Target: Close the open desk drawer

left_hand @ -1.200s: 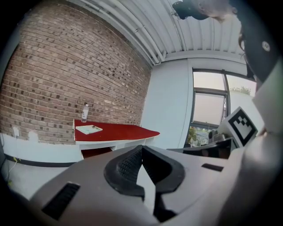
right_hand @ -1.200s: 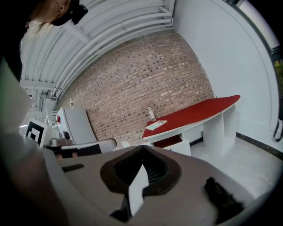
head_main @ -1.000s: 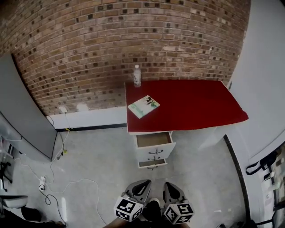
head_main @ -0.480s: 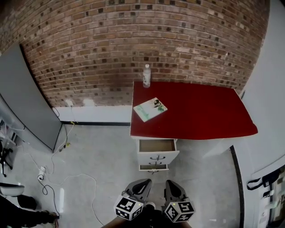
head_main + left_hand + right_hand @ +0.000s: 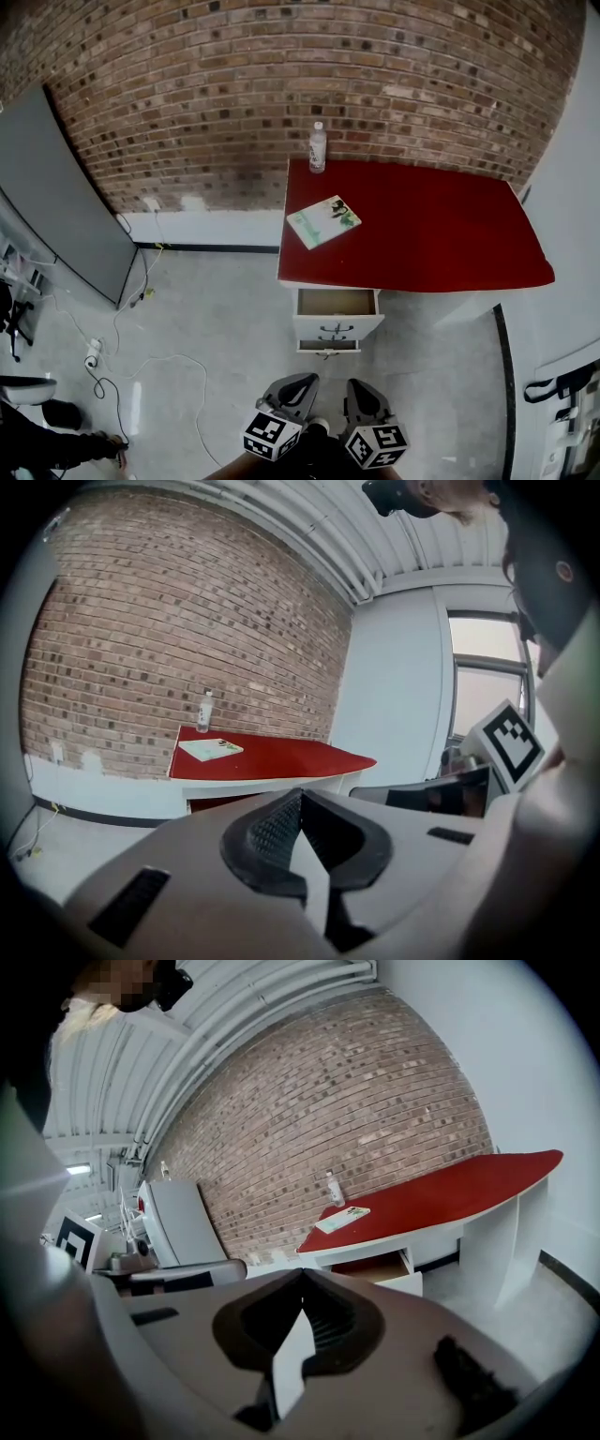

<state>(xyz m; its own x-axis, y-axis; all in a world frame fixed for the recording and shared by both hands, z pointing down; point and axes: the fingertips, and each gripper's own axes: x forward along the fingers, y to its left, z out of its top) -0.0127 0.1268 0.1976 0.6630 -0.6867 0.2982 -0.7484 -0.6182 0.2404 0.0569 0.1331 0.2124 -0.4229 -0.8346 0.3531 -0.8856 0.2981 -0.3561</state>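
A white drawer unit sits under the left end of a red-topped desk point(image 5: 441, 234). Its top drawer point(image 5: 337, 307) is pulled out and shows a brown inside; it also shows in the right gripper view point(image 5: 380, 1274). A lower drawer point(image 5: 328, 346) juts out slightly. My left gripper point(image 5: 298, 386) and right gripper point(image 5: 359, 392) are held low at the bottom of the head view, well short of the drawers. Both are shut with nothing between the jaws, as the left gripper point(image 5: 300, 794) and the right gripper point(image 5: 302, 1274) show in their own views.
A green-and-white book point(image 5: 323, 221) and a clear bottle point(image 5: 318, 148) rest on the desk. A brick wall stands behind. A grey panel point(image 5: 56, 206) leans at the left, with white cables point(image 5: 141, 375) on the concrete floor. A white wall closes the right side.
The desk and drawers have shifted right and down in the head view, and the view has swung slightly. Both grippers stay shut at the bottom of the view.
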